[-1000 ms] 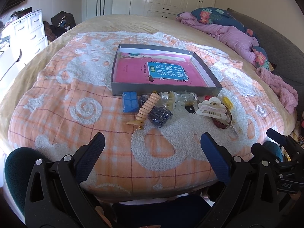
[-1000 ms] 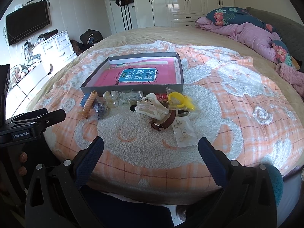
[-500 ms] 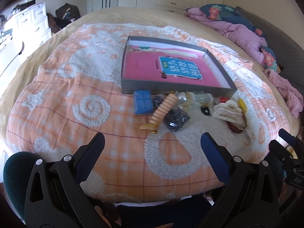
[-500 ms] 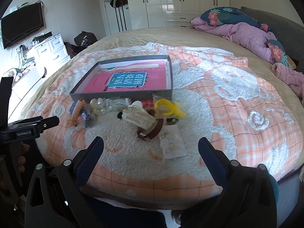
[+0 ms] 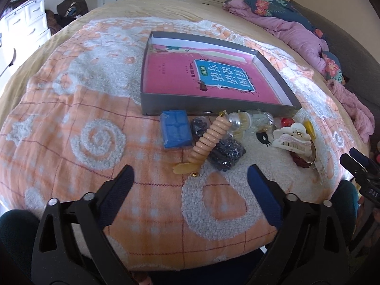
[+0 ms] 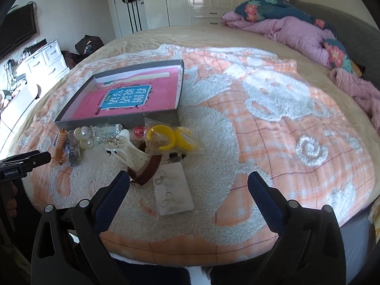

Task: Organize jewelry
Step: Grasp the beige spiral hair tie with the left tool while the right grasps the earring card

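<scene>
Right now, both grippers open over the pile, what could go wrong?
1. The jewelry sits bunched against the gray box; the peach spiral hair tie overlaps the dark bead bag, so the open left hand-held gripper might drag both.
2. The earring bag lies flat on fluffy blanket; the open right hand-held gripper may pinch fabric or slip.
3. The white claw clip rests on the brown bangle; lifting one could shift the other.
</scene>
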A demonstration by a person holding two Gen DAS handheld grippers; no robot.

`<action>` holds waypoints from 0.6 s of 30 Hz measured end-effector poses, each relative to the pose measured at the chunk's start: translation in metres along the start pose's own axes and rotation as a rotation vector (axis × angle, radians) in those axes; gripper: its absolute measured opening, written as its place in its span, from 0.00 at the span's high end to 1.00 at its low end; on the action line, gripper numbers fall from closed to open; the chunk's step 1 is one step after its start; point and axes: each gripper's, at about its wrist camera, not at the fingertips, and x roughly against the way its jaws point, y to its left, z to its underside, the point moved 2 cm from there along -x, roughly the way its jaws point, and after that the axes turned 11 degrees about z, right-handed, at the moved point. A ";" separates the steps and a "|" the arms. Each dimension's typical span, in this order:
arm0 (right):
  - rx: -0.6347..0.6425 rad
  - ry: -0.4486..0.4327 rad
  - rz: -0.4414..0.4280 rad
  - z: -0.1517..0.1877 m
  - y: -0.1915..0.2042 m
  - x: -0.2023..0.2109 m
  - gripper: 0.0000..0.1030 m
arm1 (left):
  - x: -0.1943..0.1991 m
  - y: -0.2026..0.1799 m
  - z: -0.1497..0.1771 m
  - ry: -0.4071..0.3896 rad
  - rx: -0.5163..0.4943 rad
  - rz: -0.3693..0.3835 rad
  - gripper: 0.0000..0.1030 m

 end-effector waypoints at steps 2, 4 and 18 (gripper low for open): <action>0.010 0.017 -0.013 0.004 0.002 -0.004 0.04 | -0.006 0.001 -0.002 0.013 0.001 0.007 0.27; 0.031 0.036 -0.020 0.008 0.005 -0.009 0.04 | -0.010 0.001 -0.002 0.022 -0.003 0.010 0.34; 0.165 0.065 0.004 0.020 0.018 -0.048 0.20 | -0.031 0.001 -0.006 0.052 -0.035 0.017 0.52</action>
